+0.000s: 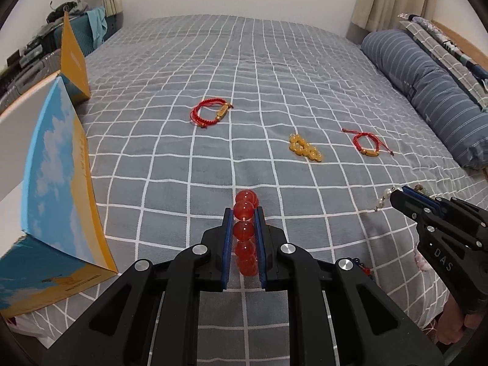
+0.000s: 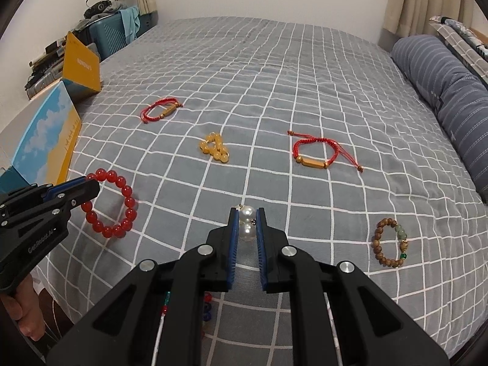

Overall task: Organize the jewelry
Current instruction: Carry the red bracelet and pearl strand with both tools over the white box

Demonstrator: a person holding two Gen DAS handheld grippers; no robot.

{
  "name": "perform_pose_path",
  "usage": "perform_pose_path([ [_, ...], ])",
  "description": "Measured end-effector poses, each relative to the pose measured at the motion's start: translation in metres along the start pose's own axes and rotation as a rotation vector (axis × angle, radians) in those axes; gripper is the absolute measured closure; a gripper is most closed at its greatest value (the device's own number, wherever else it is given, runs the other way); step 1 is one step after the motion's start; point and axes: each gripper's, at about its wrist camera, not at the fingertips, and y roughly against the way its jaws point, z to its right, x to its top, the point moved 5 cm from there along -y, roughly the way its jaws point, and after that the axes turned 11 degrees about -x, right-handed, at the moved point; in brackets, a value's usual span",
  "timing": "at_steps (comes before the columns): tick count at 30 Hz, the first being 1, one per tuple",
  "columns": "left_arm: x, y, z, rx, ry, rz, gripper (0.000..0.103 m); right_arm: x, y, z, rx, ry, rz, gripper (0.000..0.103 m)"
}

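1. Nearest my left lens, my left tongs (image 1: 244,213) are clamped on a red bead bracelet (image 1: 245,213); its beads run in a line between the blue pads (image 1: 226,244), and the right lens shows the rest of the ring hanging below the tips as an open loop.
2. Nearest my right lens, my right tongs (image 2: 247,215) are clamped on a pearl bracelet (image 2: 247,222); two white pearls sit between the pads, one just at the tips.
3. Ahead of my right tongs and a little to the left, an amber bead bracelet (image 2: 216,148) lies bunched on the grey checked bedspread (image 2: 274,70); further left and beyond it lies a red cord bracelet (image 2: 161,109) with a gold bar.
4. Ahead and to the right of my right tongs lies a second red cord bracelet (image 2: 317,152); nearer, well off to the right, lies a wooden bead bracelet (image 2: 392,242) with green beads.
5. Left of my left tongs stands an open blue and yellow box (image 1: 58,164), its lid up; a striped bolster (image 2: 451,97) lies along the far right of the bed.
6. Under my right tongs, small red and blue beads (image 2: 208,303) peep out; what they belong to I cannot tell.
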Motion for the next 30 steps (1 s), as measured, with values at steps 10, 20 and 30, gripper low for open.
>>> perform_pose_path([
  [10,0.013,0.028,0.0,0.007,-0.015,0.037,0.09,0.012,0.02,-0.004,-0.001,-0.003,0.03,0.092],
  [20,0.029,0.061,-0.003,0.022,-0.021,0.074,0.09,0.034,0.044,-0.02,0.016,0.006,0.064,0.092],
  [30,0.048,0.105,-0.037,0.054,0.045,0.124,0.09,0.072,0.076,-0.063,0.062,0.054,0.114,0.092],
])
